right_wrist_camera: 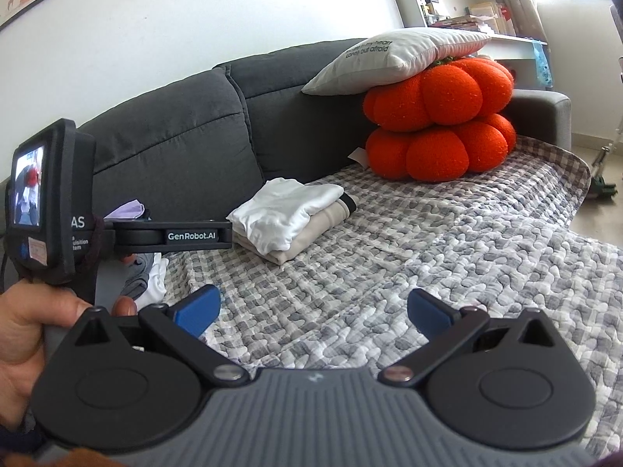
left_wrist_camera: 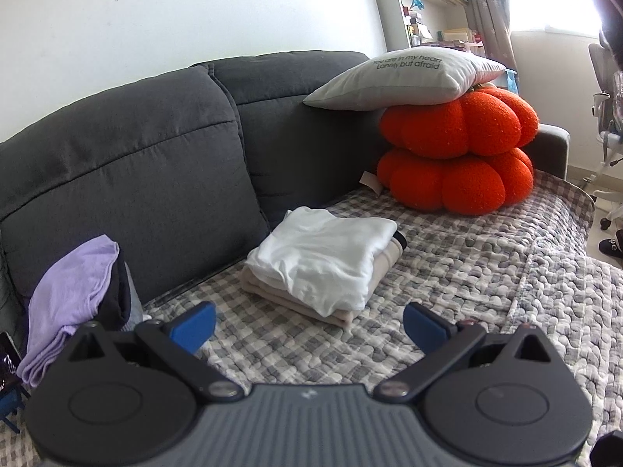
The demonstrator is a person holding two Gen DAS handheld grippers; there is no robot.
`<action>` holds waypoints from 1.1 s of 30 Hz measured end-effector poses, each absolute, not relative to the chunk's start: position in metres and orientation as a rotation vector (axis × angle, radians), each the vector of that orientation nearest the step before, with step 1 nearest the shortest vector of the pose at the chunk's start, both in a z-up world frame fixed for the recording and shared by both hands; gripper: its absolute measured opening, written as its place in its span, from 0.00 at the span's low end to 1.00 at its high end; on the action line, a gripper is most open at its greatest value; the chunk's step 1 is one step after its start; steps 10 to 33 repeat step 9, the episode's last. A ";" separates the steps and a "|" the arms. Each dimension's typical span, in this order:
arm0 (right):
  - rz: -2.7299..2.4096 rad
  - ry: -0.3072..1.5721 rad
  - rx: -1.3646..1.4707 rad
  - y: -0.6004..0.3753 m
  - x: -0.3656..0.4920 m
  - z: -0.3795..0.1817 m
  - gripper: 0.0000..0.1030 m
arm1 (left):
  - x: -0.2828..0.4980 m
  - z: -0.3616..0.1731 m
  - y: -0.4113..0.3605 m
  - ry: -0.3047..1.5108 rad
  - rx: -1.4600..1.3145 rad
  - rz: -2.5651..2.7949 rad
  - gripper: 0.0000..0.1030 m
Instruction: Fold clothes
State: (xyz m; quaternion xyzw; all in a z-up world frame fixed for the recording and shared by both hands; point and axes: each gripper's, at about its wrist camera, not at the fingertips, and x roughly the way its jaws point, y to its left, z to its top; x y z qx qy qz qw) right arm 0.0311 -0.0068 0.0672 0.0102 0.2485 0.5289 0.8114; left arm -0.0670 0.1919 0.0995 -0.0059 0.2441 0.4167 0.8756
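Observation:
A folded white garment [left_wrist_camera: 323,258] lies on top of a folded beige one [left_wrist_camera: 342,313] on the checked quilt [left_wrist_camera: 486,272] of the sofa. The same stack shows in the right wrist view [right_wrist_camera: 288,210]. A pile of unfolded clothes, lilac [left_wrist_camera: 68,303] over dark, leans at the left against the sofa back. My left gripper [left_wrist_camera: 309,325] is open and empty, above the quilt in front of the stack. My right gripper [right_wrist_camera: 313,309] is open and empty above the quilt. The left gripper's body [right_wrist_camera: 175,235] shows at the left of the right wrist view.
A grey sofa back [left_wrist_camera: 155,155] runs behind the quilt. Two orange pumpkin cushions [left_wrist_camera: 455,151] are stacked at the right end, with a white pillow [left_wrist_camera: 405,79] on top. A bookshelf [left_wrist_camera: 428,0] and a curtain stand behind. An office chair [left_wrist_camera: 607,116] is at far right.

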 end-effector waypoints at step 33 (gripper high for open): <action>1.131 0.532 0.026 -0.007 0.031 0.068 1.00 | -0.068 0.100 0.194 0.507 -0.019 0.878 1.00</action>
